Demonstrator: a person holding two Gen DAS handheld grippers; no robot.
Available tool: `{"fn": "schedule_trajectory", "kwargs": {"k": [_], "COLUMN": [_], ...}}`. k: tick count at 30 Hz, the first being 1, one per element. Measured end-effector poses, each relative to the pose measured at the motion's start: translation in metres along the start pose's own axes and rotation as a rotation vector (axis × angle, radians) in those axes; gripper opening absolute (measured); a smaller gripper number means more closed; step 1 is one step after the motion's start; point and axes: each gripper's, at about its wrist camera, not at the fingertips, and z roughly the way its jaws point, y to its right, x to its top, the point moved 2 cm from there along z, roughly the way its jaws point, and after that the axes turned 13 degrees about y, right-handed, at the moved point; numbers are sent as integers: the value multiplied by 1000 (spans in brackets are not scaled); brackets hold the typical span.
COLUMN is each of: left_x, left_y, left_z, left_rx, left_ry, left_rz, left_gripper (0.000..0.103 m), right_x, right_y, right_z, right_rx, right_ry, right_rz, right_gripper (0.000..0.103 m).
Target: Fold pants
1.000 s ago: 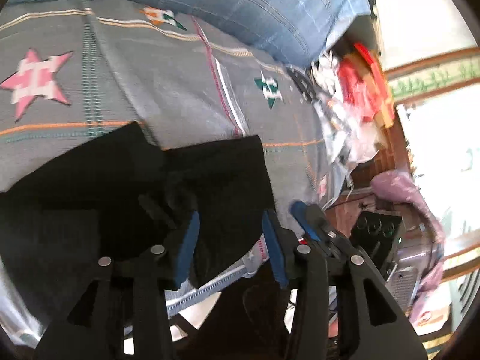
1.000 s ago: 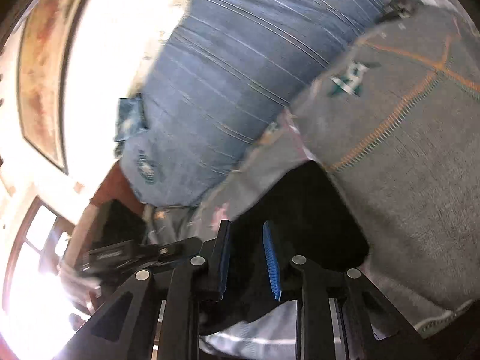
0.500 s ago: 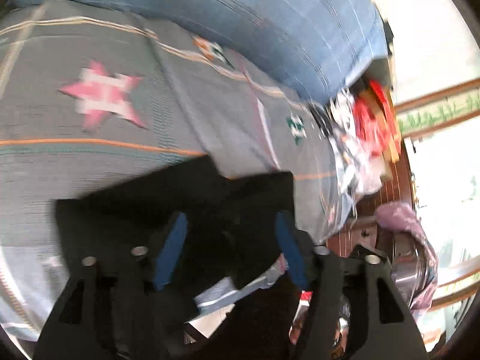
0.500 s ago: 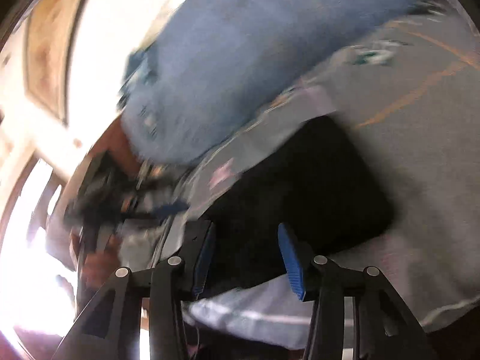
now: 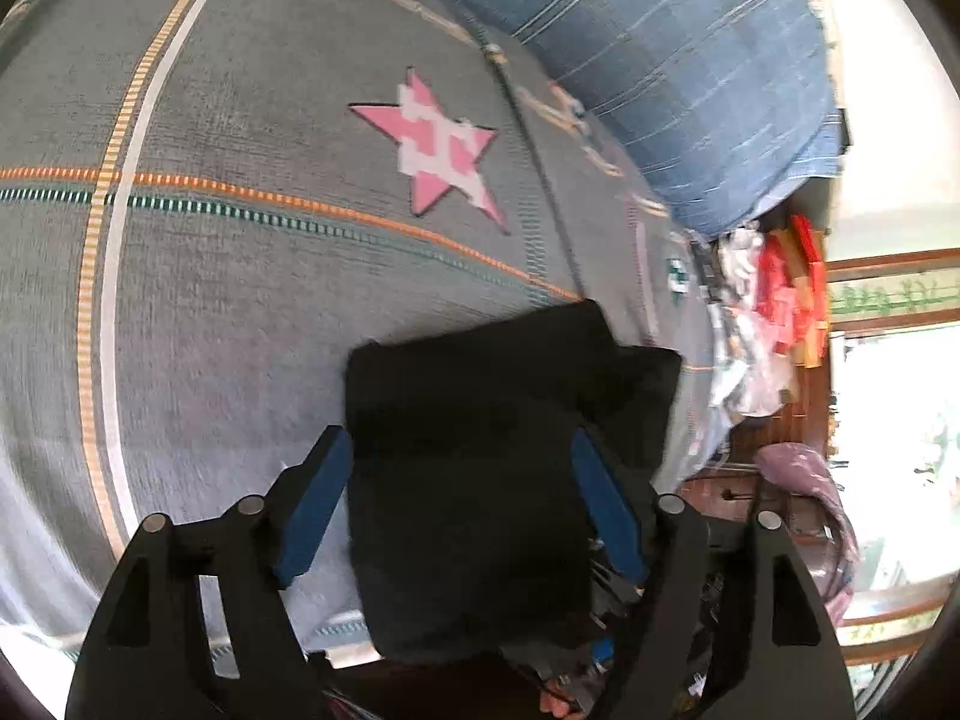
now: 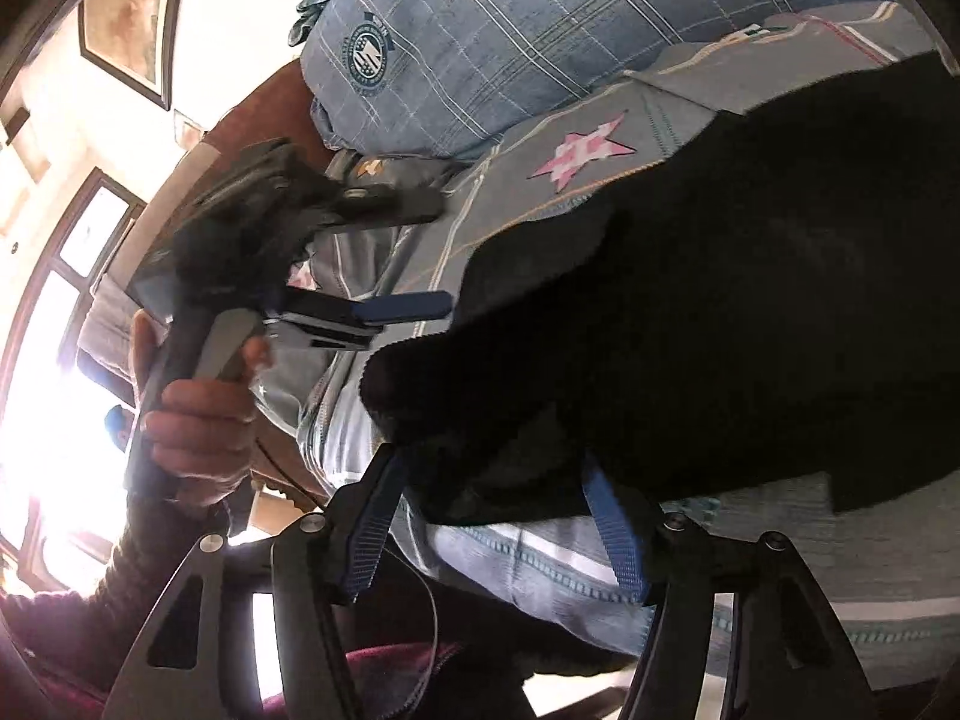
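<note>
Blue pillow point(image 5: 690, 60) behind black pants point(image 5: 492, 468), clutter point(image 5: 774, 300) nr bed edge.

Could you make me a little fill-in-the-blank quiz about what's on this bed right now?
1. The folded pants are ____ in colour.
2. The star printed on the grey bedspread is pink and ____.
3. The plaid pillow at the head of the bed is ____.
4. The left gripper has its jaws ____.

Missing words: black; white; blue; open
</note>
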Motion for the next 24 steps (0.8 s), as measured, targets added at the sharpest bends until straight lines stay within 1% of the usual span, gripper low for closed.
{"fn": "schedule_trajectory", "kwargs": {"k": [2, 3, 5, 8, 9, 11, 12, 14, 16, 18, 21, 22, 24], "left_x": [0, 0, 0, 8, 10, 10, 8, -2, -13, -18, -19, -21, -25], "left_y": [2, 7, 20, 50, 63, 78, 86, 99, 106, 108, 101, 99, 100], "left_z": [11, 12, 9, 2, 4, 14, 20, 32, 40, 49, 60, 60, 57], "left_rx": [15, 36, 66, 98, 103, 96, 93, 90, 102, 129, 161, 159, 146], "left_ry": [-43, -44, -38, -31, -66, -146, -192, -277, -337, -376, -423, -428, -412], "left_rz": [11, 37, 116, 298, 375, 478, 547, 704, 837, 901, 913, 920, 936], "left_gripper": [75, 76, 76, 77, 77, 77, 77, 77, 77, 77, 77, 77, 77], "right_x": [0, -1, 2, 0, 0, 2, 2, 0, 0, 1, 1, 2, 2], "right_y": [1, 0, -1, -1, -2, -2, -1, -1, -1, -1, -2, -3, -5], "right_z": [-4, -6, -4, -4, -4, 2, 1, -2, 0, 3, 5, 6, 7], "right_rx": [13, 12, 6, 12, 12, 12, 13, 11, 8, 2, -1, -2, -2], "right_ry": [37, 47, 39, 32, 31, 33, 33, 34, 35, 36, 41, 44, 58], "right_rz": [-4, -4, 7, 12, 12, 18, 22, 23, 20, 14, 6, 0, -17], "right_gripper": [64, 64, 64, 64, 64, 64, 64, 64, 64, 64, 64, 64, 64]}}
